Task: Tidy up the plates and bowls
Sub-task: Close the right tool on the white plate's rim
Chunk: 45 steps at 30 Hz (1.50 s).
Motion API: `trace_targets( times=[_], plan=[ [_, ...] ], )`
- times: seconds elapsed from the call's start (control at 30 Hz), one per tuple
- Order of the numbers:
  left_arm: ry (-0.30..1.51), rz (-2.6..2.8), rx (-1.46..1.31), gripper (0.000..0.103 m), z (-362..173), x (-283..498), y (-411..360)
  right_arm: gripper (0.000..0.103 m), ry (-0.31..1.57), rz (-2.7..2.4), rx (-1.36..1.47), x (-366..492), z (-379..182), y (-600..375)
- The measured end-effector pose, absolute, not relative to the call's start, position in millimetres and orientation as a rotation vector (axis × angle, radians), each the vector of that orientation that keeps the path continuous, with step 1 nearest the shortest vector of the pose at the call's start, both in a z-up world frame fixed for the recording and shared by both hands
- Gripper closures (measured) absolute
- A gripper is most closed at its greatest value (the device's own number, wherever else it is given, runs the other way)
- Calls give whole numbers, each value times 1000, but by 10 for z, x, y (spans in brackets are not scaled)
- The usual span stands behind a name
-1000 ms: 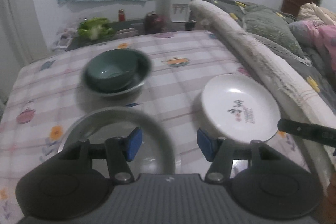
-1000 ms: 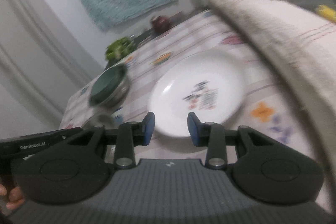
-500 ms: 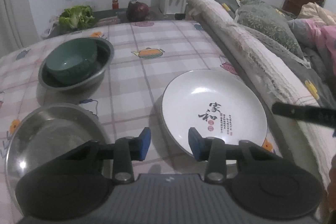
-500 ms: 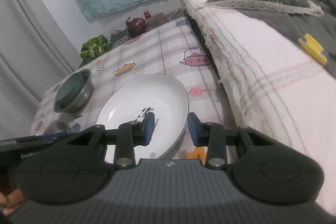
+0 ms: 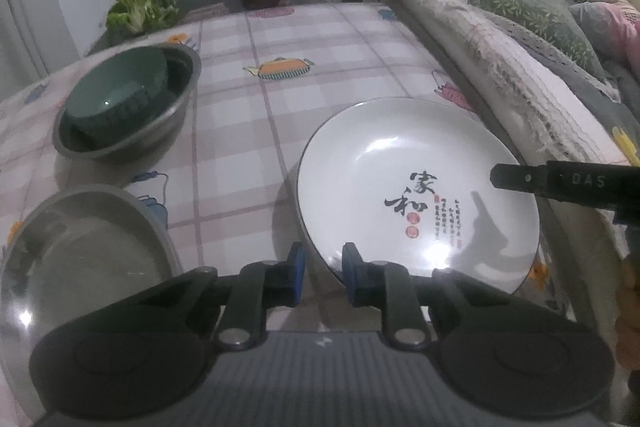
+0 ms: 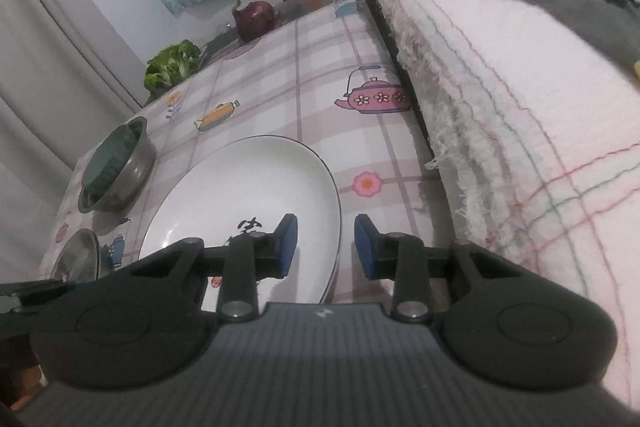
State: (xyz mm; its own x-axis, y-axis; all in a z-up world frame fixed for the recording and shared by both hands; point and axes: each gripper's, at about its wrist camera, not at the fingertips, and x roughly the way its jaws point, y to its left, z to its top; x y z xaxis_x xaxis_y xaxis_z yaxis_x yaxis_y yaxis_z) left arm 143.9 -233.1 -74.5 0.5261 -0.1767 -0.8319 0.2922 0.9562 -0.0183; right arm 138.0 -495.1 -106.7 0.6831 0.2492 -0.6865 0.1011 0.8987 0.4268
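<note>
steel bowl point(image 5: 80, 251) at the near left, cut off by the frame edge and partly hidden behind the left gripper point(image 5: 322, 277). beyond it a second steel bowl point(image 5: 176, 107) holds a green bowl point(image 5: 116, 95), tilted against its wall. left gripper is level and low over the checked tablecloth point(image 5: 240, 131), jaws a narrow gap apart, empty, straddling the near-left rim of the white plate point(image 5: 416, 195); contact cannot be told. right gripper point(image 6: 326, 241), rolled to one side, has its jaws wider apart and empty, the plate's right rim between them. rolled blanket point(image 6: 500, 99) lies along the right.
</note>
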Motion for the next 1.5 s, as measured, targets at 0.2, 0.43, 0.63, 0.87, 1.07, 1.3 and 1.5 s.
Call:
trace_targets(
  times=[0.2,0.43,0.63,0.87,1.07,1.3,1.5],
  plan=[
    [986,-266,119,84,-797,1499,-2364,83,829,113,464,1438,-1154,-4935],
    [982,-265,128,84,-787,1466,-2356,83,842,114,440,1420,-1143,-4893],
    [995,-272,131,84,-778,1307,-2274,83,860,116,432,1280,-1128,-4814],
    [1015,-270,114,84,-758,1040,-2060,82,882,134,441,1029,-1115,-4664],
    [1011,-268,115,84,-745,762,-1900,81,891,153,443,801,-1109,-4495],
    [1009,-261,113,84,-733,526,-1759,81,889,176,433,593,-1099,-4338],
    [996,-266,96,83,-742,465,-1696,81,874,181,441,536,-1105,-4299]
  ],
)
